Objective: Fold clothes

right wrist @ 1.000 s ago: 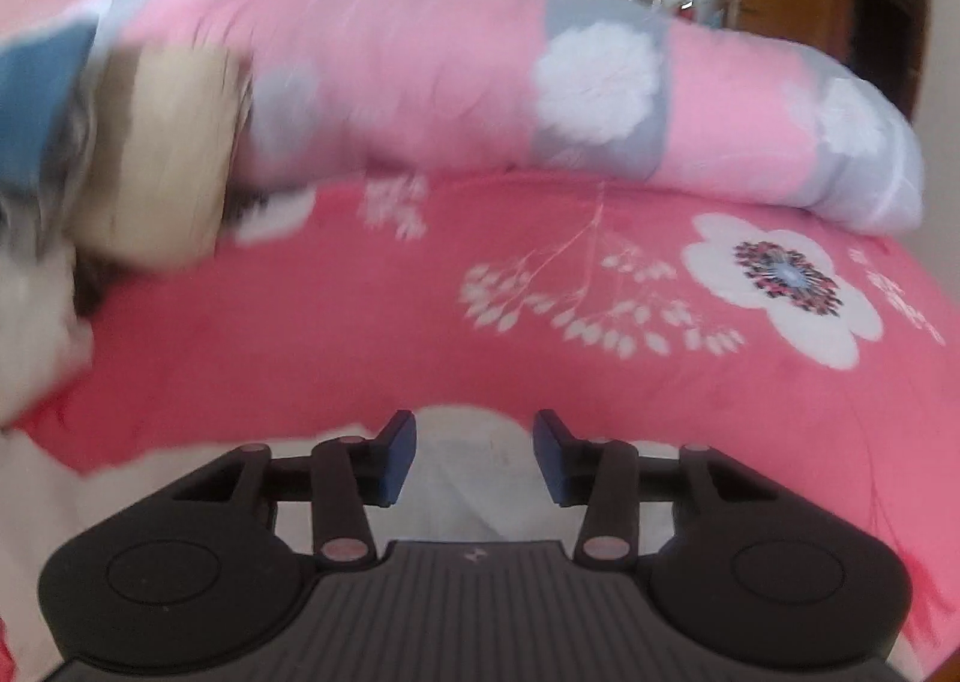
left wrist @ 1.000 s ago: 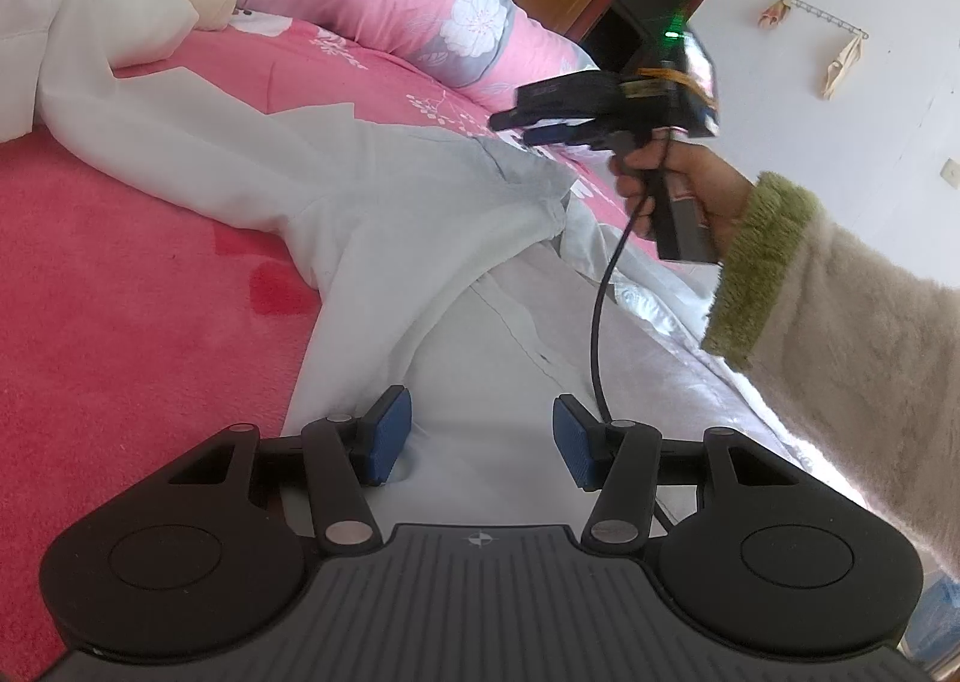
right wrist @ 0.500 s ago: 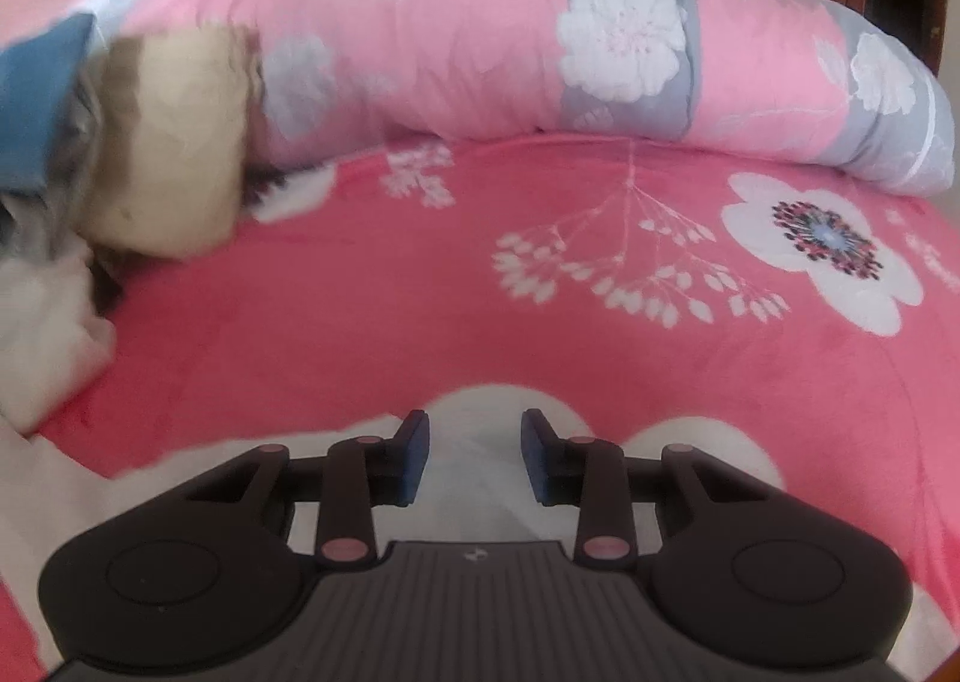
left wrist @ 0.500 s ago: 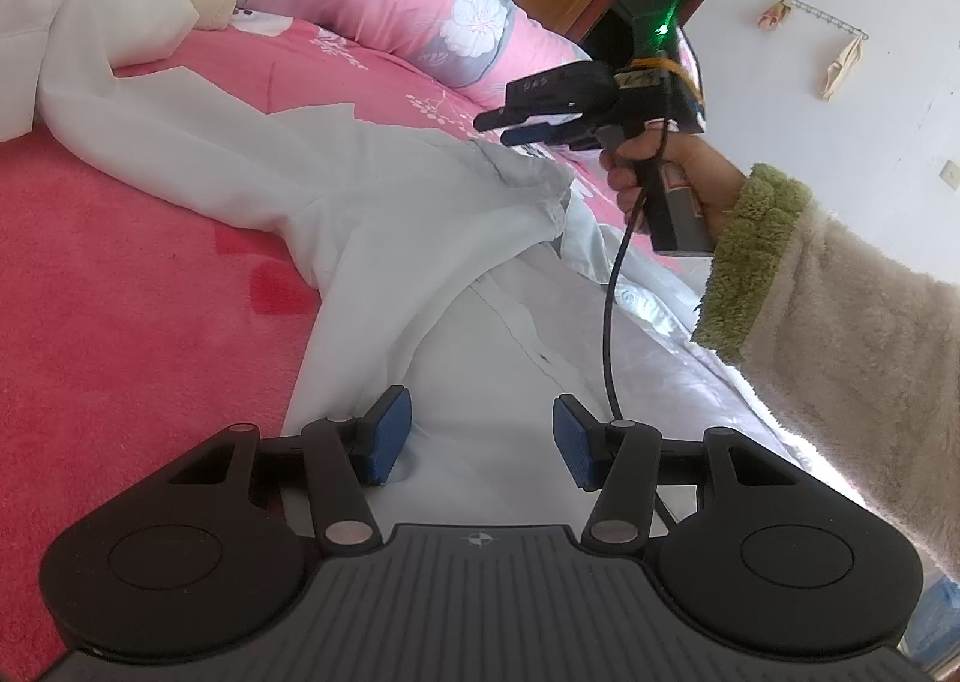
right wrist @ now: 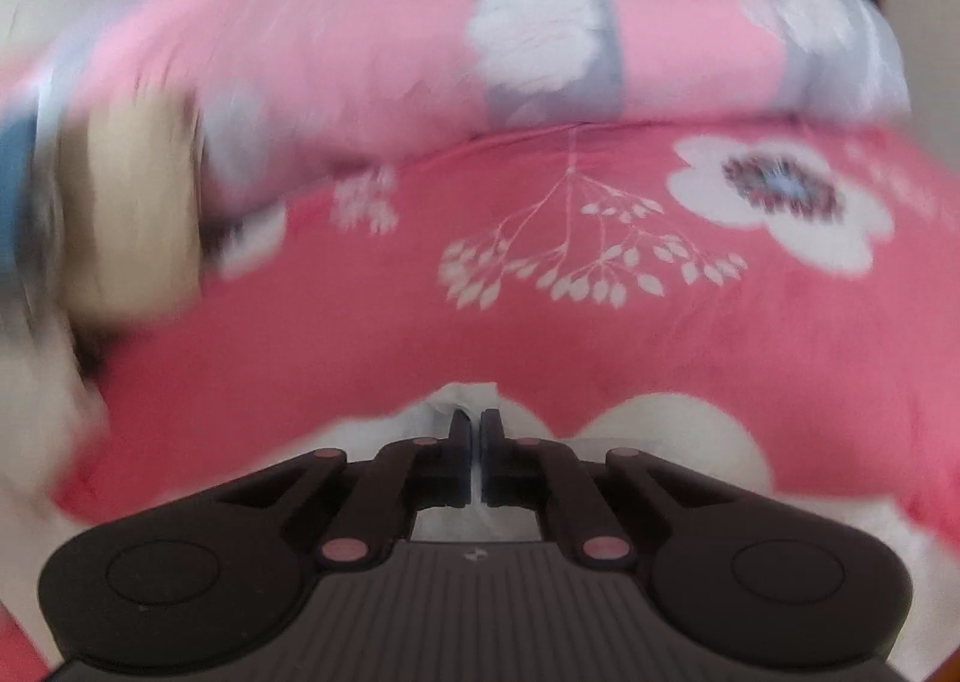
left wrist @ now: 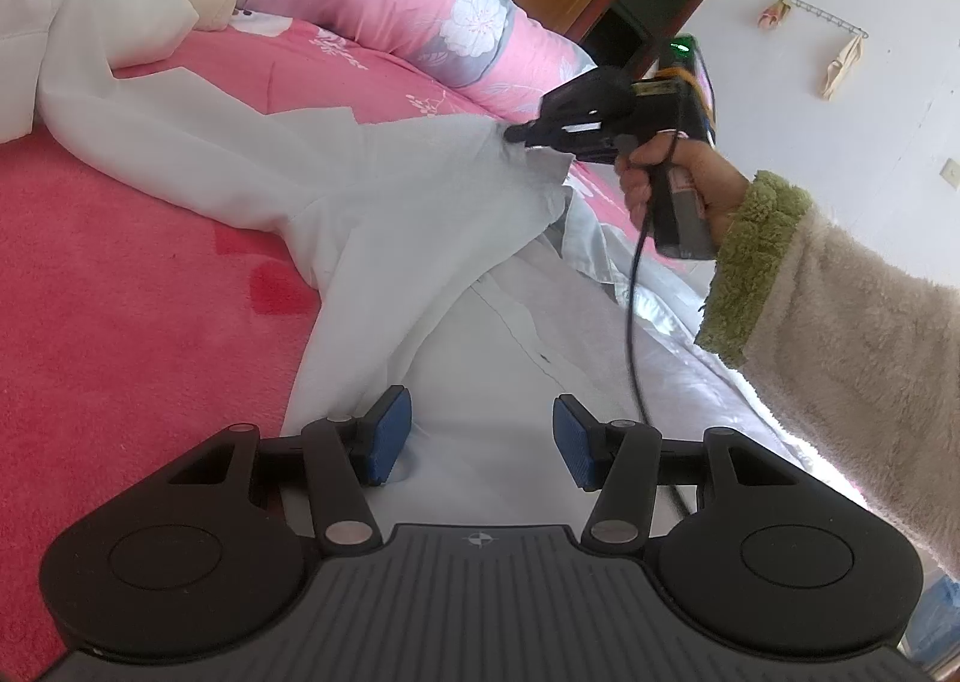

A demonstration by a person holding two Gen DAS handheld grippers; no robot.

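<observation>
Left wrist view: the left tongs (left wrist: pixel 482 439) stand apart, low over the near part of the white shirt (left wrist: pixel 384 214), and their pads do not press on the cloth. The shirt lies spread on the pink bed (left wrist: pixel 120 298), from the near edge toward the quilt (left wrist: pixel 384 4) at the far edge. The right tongs (left wrist: pixel 521 133) have come down to the raised fold of the shirt, which they were above a moment ago, and their tips now touch it.

Right wrist view: this picture is blurred. The right tongs (right wrist: pixel 475 457) have just closed; they were apart half a second ago, and now they are together with a thin piece of white cloth between the pads. I judge that the shirt is now gripped and the fold can begin
</observation>
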